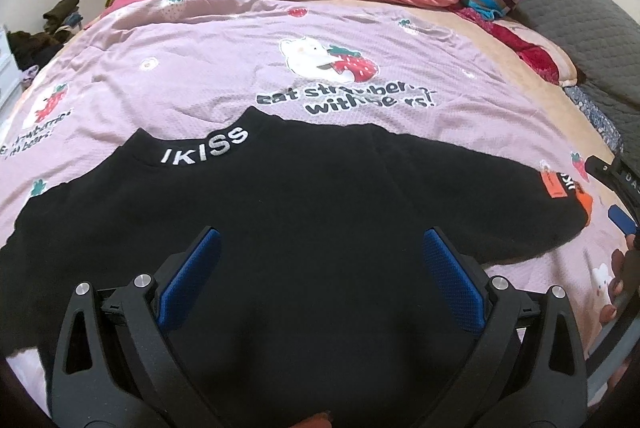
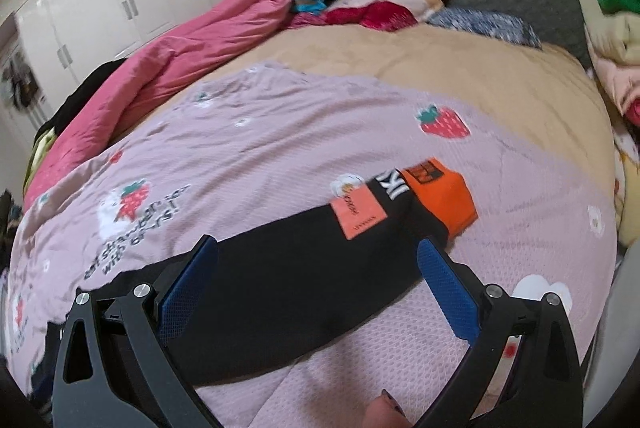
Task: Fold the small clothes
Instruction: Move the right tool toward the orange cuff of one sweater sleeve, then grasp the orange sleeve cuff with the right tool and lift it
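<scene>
A black IKISS sweatshirt [image 1: 304, 195] lies spread flat mid-bed on the lilac strawberry-print quilt [image 1: 192, 75]. Left gripper [image 1: 320, 256] gapes wide over its body; right gripper [image 2: 318, 268] gapes wide over the orange-cuffed sleeve [image 2: 440, 199], both empty.

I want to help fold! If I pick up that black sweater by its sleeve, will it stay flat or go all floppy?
Probably floppy: the black sweater lies limp on the bedspread. Its sleeve would likely droop and drag the body along. It looks thick, so perhaps a little heavy for its size.
</scene>
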`<state>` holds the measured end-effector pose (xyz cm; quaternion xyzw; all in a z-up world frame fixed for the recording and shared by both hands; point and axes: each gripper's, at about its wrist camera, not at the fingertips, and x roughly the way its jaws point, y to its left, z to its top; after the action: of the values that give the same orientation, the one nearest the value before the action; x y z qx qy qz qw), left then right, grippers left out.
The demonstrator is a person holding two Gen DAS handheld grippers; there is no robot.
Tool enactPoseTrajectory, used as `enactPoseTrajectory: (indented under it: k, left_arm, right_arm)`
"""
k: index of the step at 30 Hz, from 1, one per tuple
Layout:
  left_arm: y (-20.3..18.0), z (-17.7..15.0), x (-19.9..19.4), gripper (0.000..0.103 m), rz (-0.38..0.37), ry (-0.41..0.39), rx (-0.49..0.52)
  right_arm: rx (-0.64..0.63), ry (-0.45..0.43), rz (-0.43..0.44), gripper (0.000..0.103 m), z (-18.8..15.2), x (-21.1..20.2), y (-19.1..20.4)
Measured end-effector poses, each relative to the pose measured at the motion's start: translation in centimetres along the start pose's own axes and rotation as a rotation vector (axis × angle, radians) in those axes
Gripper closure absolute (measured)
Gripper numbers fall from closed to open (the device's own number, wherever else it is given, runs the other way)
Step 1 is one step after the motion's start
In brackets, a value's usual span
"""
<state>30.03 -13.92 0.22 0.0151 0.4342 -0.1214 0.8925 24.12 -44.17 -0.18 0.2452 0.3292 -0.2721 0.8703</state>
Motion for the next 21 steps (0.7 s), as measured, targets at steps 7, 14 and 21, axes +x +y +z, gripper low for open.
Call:
enactPoseTrajectory:
  k: [7, 14, 21]
  left_arm:
    - [-0.9, -0.5, 1.4, 0.008, -0.016, 0.017, 0.025]
    - [-1.2, -1.2, 3.4, 0.008, -0.032, 0.061, 0.029]
    - [-1.2, -1.6, 4.0, 0.008, -0.031, 0.076, 0.032]
  right_arm:
    - [0.091, 0.021, -0.058, 0.004, 0.4, 2.2, -2.5]
    - [0.165, 0.081, -0.099, 0.004, 0.7, 4.7, -4.4]
    - [0.223, 0.147, -0.142, 0.004, 0.3, 7.3, -5.7]
